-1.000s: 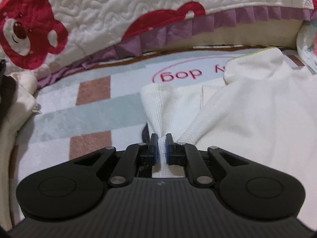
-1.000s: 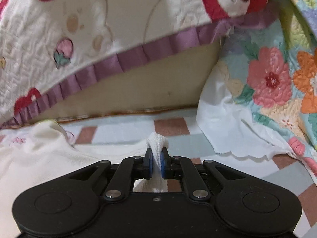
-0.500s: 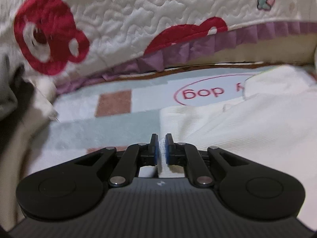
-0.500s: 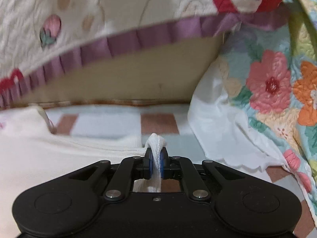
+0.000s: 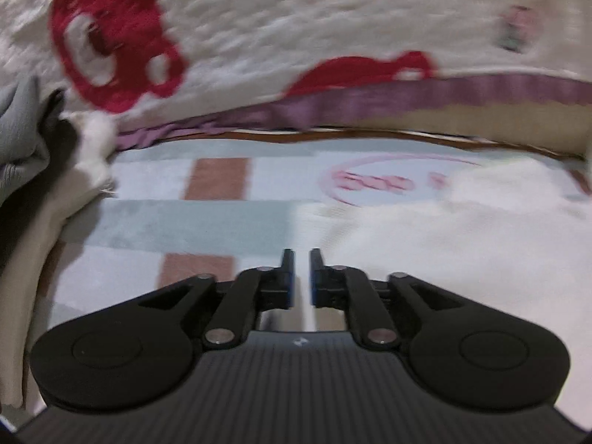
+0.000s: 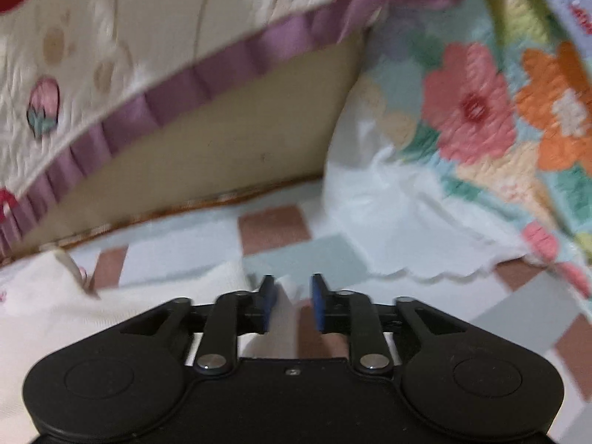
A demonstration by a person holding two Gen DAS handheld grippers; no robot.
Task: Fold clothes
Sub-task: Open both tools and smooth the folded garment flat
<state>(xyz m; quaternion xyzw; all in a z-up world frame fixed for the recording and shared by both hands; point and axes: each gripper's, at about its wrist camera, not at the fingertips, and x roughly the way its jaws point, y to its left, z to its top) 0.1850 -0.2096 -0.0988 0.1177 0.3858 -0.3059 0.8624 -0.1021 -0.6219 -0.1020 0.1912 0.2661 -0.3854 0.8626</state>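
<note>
My left gripper (image 5: 302, 277) and right gripper (image 6: 293, 305) are both opening, letting go of the white garment (image 6: 155, 296) on the mat (image 5: 177, 222)

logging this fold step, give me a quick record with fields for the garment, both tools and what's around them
garment: white knit garment, lying on the checked mat
left tool: jaws opening, no cloth pinched
right tool: jaws opening, a fold of the garment between the jaws, not pinched
behind: quilt with red bears and purple frill
right side: floral quilt
</note>
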